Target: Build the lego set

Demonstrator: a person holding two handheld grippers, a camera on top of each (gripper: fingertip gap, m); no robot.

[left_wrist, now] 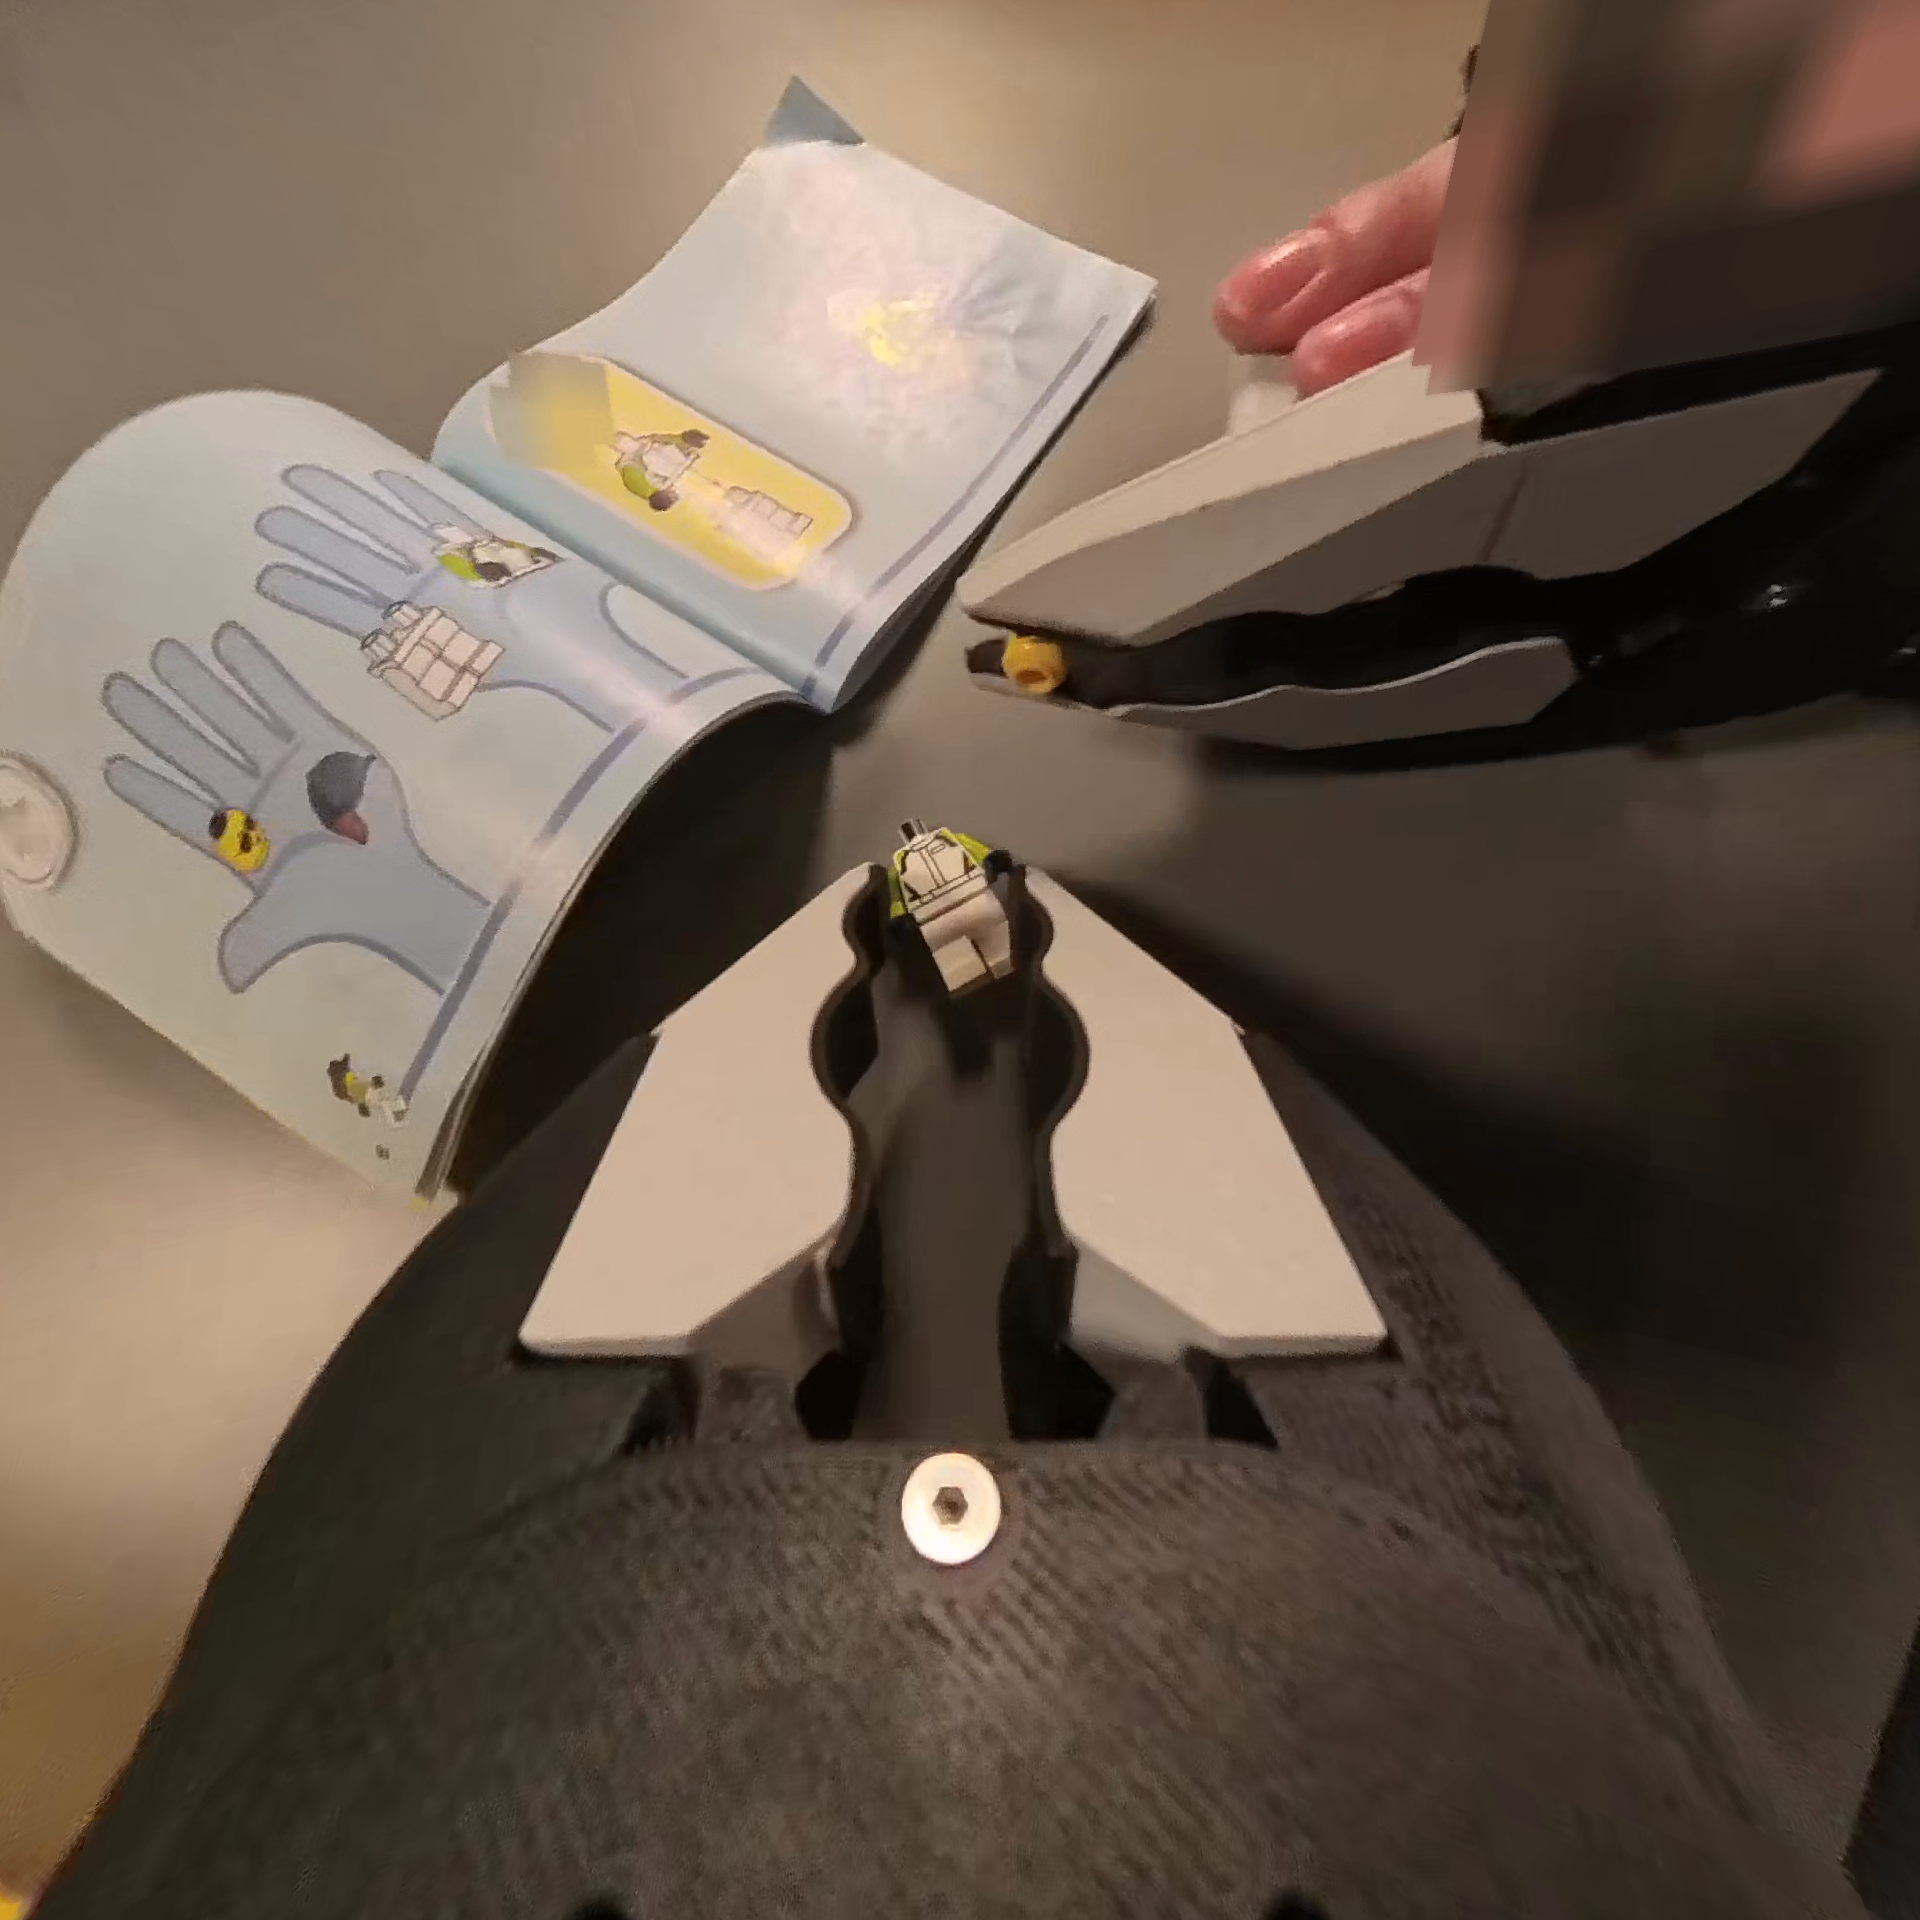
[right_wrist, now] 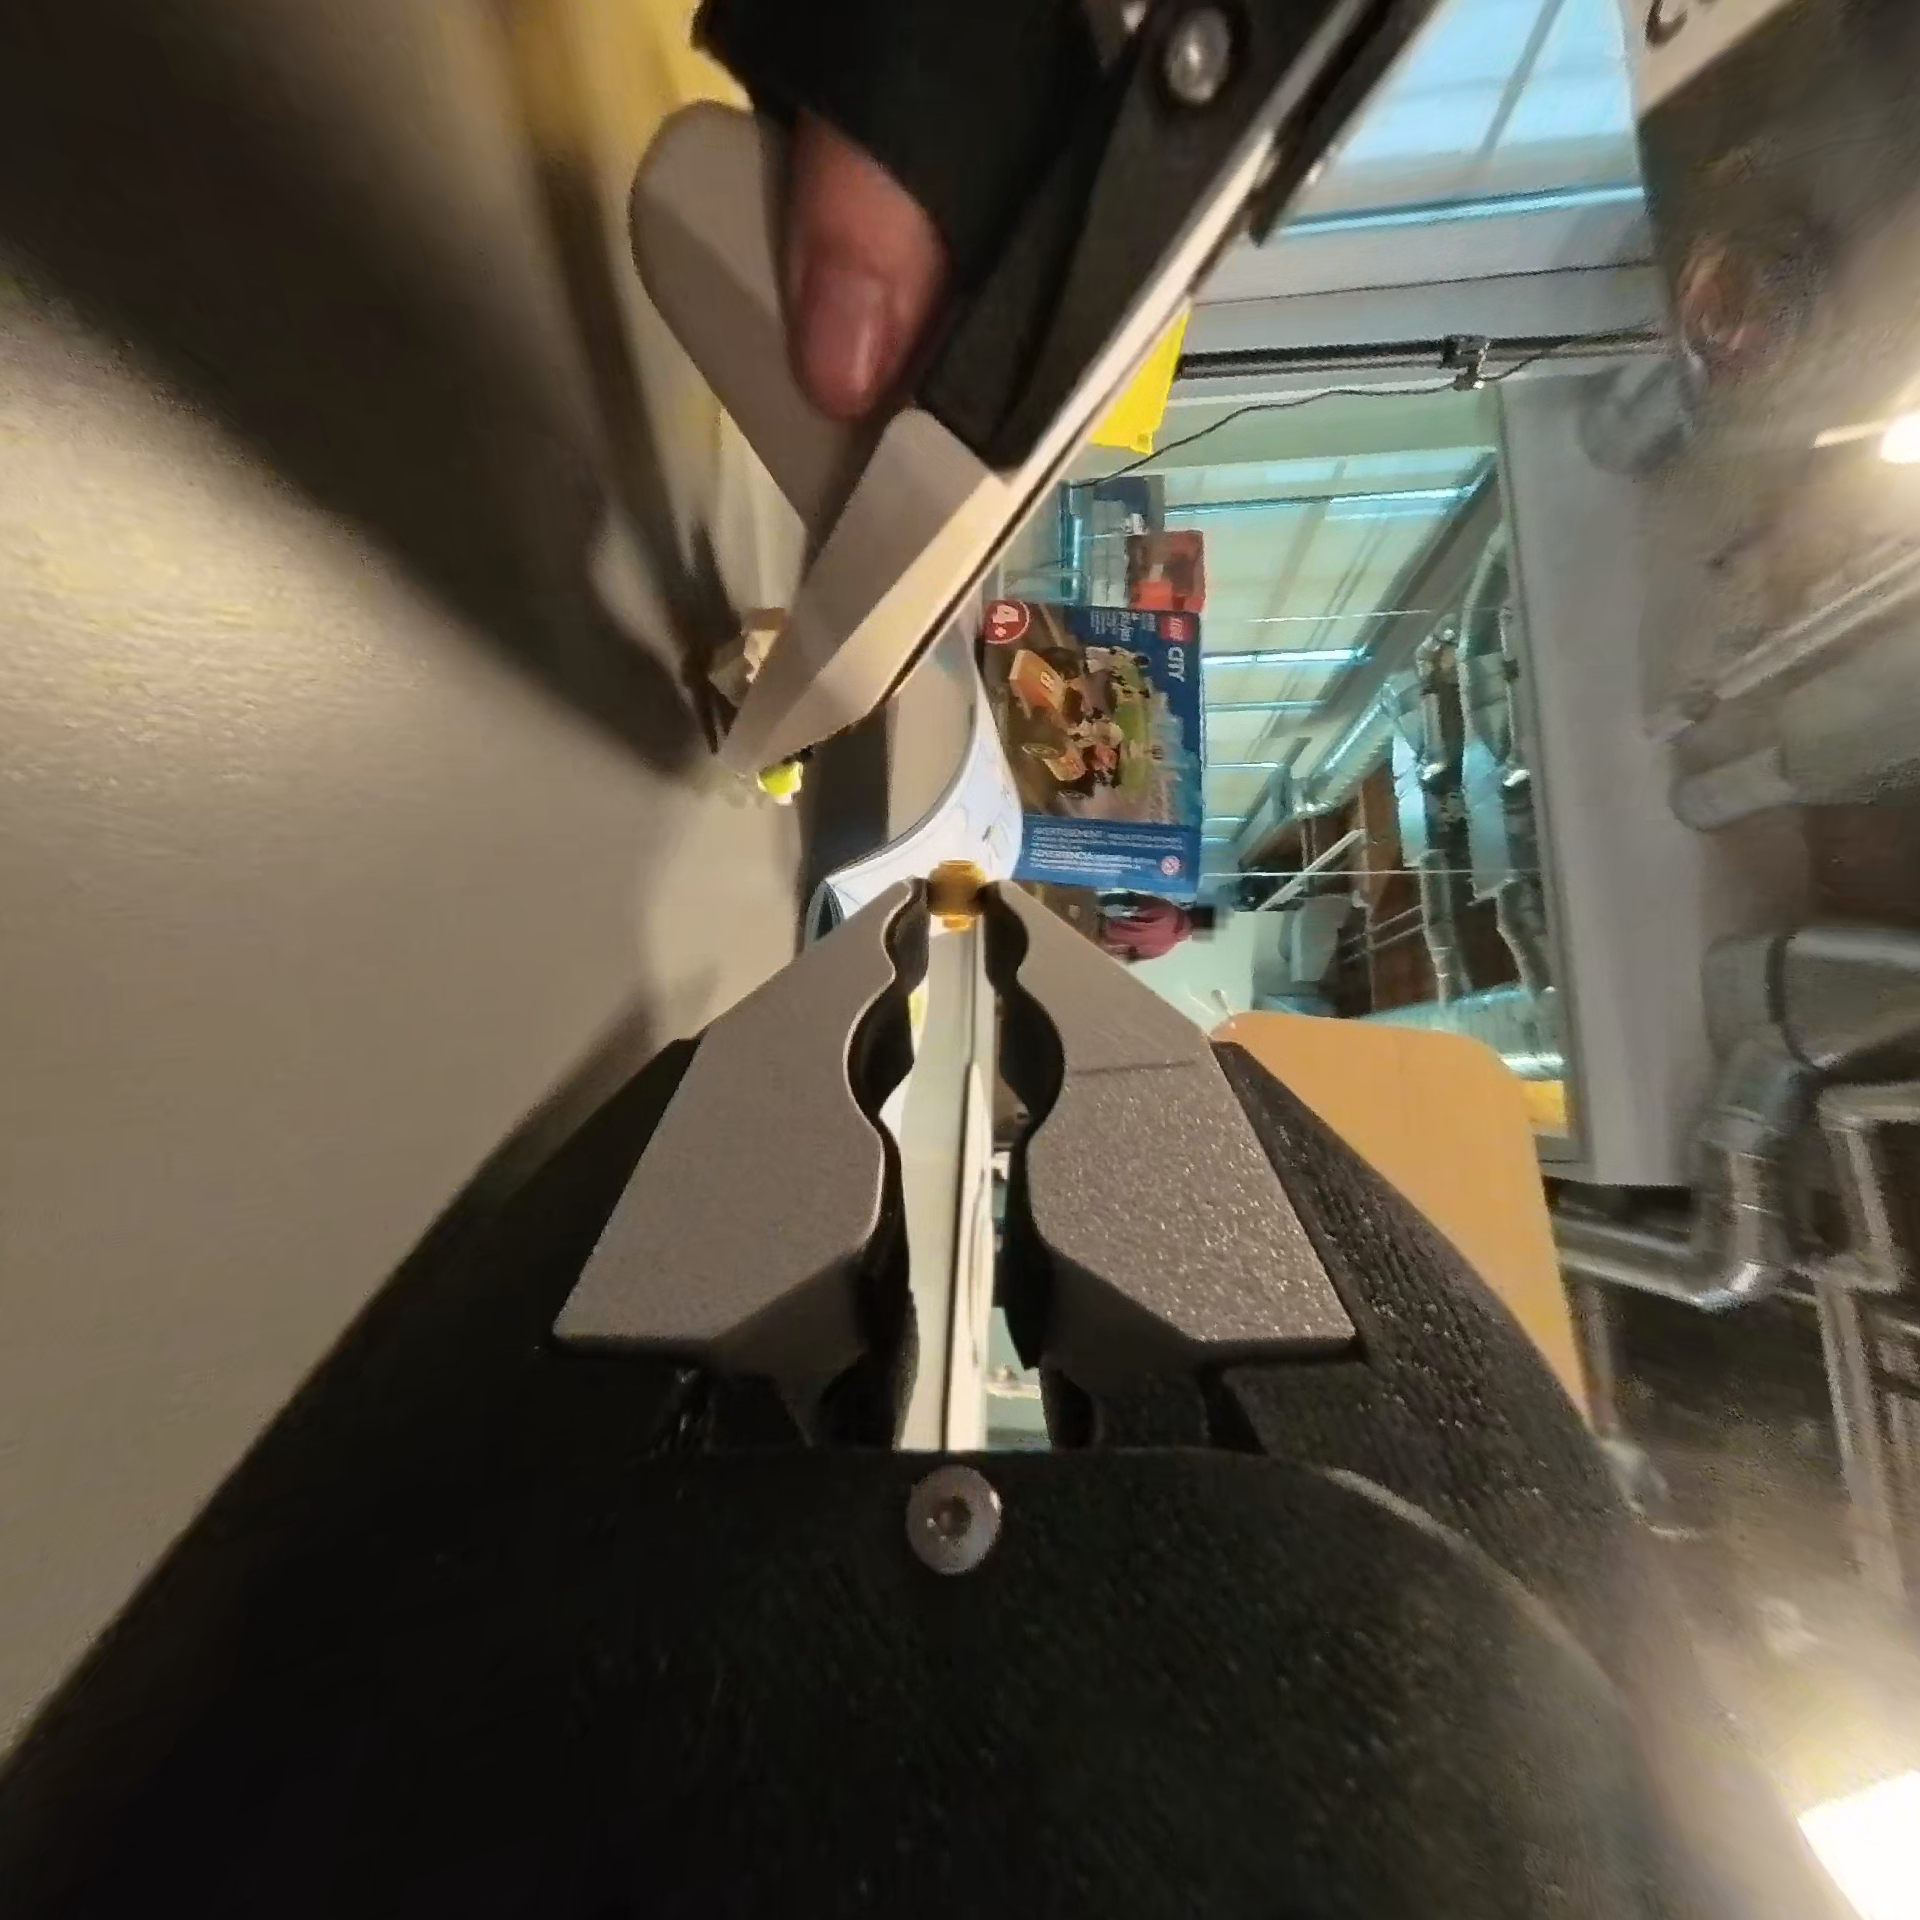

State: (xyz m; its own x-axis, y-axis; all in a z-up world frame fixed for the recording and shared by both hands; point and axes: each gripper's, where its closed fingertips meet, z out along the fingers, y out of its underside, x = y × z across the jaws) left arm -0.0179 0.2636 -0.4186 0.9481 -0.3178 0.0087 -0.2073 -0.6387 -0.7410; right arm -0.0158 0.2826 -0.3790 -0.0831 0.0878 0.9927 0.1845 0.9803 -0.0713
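Note:
My left gripper [left_wrist: 951, 883] is shut on a headless minifigure body [left_wrist: 951, 914], white with lime-green arms, held at the fingertips above the table with its neck stud pointing away. My right gripper [right_wrist: 956, 891] is shut on a small yellow minifigure head [right_wrist: 956, 891]. In the left wrist view the right gripper [left_wrist: 1013, 665] comes in from the right with the yellow head [left_wrist: 1032, 663] at its tip, a short way beyond and right of the body. In the right wrist view the left gripper [right_wrist: 779, 748] shows above, with the lime figure [right_wrist: 779, 781] at its tip.
An open instruction booklet [left_wrist: 468, 707] lies on the grey table [left_wrist: 1351, 935] to the left of both grippers. A person's fingers [left_wrist: 1320, 301] hold the right gripper. In the right wrist view the set's blue box [right_wrist: 1101, 748] stands behind, with a brown cardboard piece [right_wrist: 1403, 1122] nearby. Some 5 centimetres of space lies between my two pairs of fingers.

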